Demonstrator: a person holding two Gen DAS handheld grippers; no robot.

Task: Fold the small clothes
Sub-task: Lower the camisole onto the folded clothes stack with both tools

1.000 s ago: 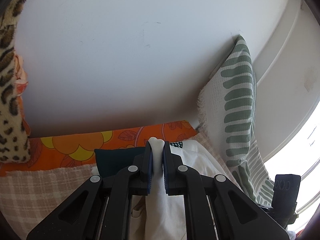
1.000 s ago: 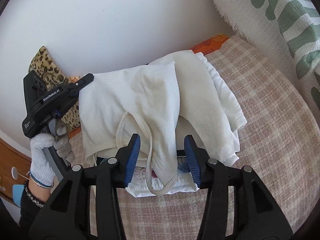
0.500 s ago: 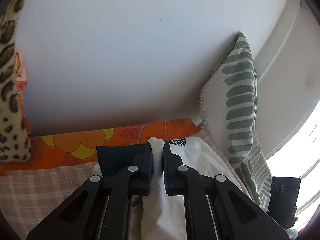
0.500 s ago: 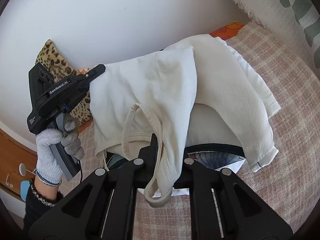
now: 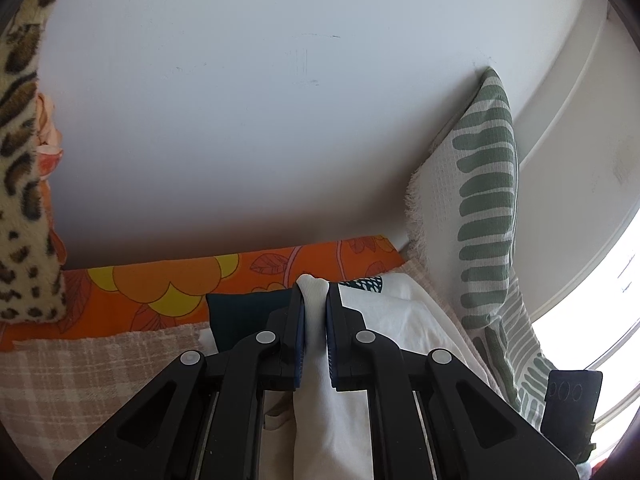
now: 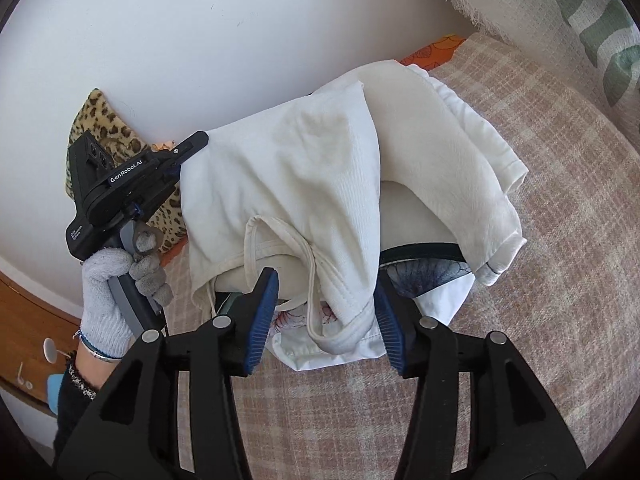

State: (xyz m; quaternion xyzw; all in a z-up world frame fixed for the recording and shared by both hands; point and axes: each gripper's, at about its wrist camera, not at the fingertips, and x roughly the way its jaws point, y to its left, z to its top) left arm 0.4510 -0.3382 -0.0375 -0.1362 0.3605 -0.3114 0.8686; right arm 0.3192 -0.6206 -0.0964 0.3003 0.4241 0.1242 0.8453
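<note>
**Left gripper holds cream top up; right gripper open beneath its strap**

The left gripper (image 5: 315, 292) has its jaws narrow, clamped on a fold of the cream top (image 6: 296, 168), with a nub of cloth poking out past the tips. From the right wrist view, that gripper (image 6: 196, 140) sits at 9 o'clock, gripped by a gloved hand (image 6: 116, 280), and the top hangs from it across the middle of the frame. The right gripper (image 6: 326, 308) has its jaws wide, 1 on each side of the top's lower edge and looped strap (image 6: 316, 312), not gripping either. Under the top lie a white garment (image 6: 460, 152) and other clothes on a checked blanket (image 6: 560, 280). A green-striped pillow (image 5: 484, 184) stands at 3 o'clock in the left wrist view, a leopard-print cushion (image 5: 20, 160) at 9 o'clock.
</note>
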